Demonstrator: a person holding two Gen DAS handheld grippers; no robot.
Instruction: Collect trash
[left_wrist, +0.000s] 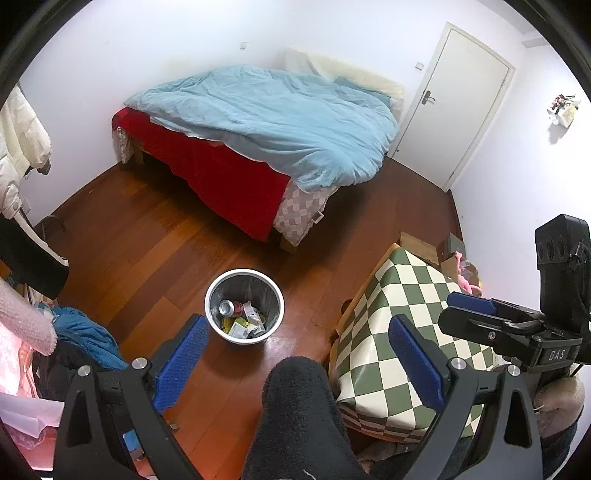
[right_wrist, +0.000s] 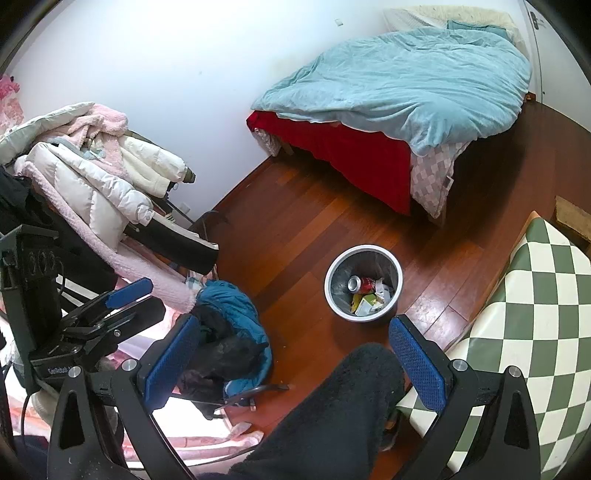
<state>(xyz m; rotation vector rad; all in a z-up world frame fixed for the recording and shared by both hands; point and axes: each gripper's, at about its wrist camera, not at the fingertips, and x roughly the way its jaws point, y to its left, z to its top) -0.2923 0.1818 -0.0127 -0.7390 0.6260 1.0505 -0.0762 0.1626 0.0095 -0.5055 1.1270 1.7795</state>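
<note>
A round white trash bin (left_wrist: 212, 295) (right_wrist: 329, 275) stands on the wooden floor. Inside it lie a red drink can (left_wrist: 231, 307) (right_wrist: 364, 284), crumpled paper and flattened cartons. My left gripper (left_wrist: 301, 354) is open and hovers above and short of the bin, with nothing between its blue pads (left_wrist: 184, 354). My right gripper (right_wrist: 295, 358) is open too, its span empty, with the bin ahead of it. Each gripper shows side-on in the other's view: the right gripper (left_wrist: 456, 312) over the table, the left gripper (right_wrist: 142, 301) over the clothes.
A person's leg in dark fleece (left_wrist: 295, 413) (right_wrist: 332, 413) fills the low centre. A table with a green-and-white checked cloth (left_wrist: 406, 306) (right_wrist: 543, 314) is at right. A bed with a blue duvet (left_wrist: 277, 114) (right_wrist: 406, 74) stands behind, a chair piled with coats (right_wrist: 92, 177) at left, a white door (left_wrist: 461, 96) at back right.
</note>
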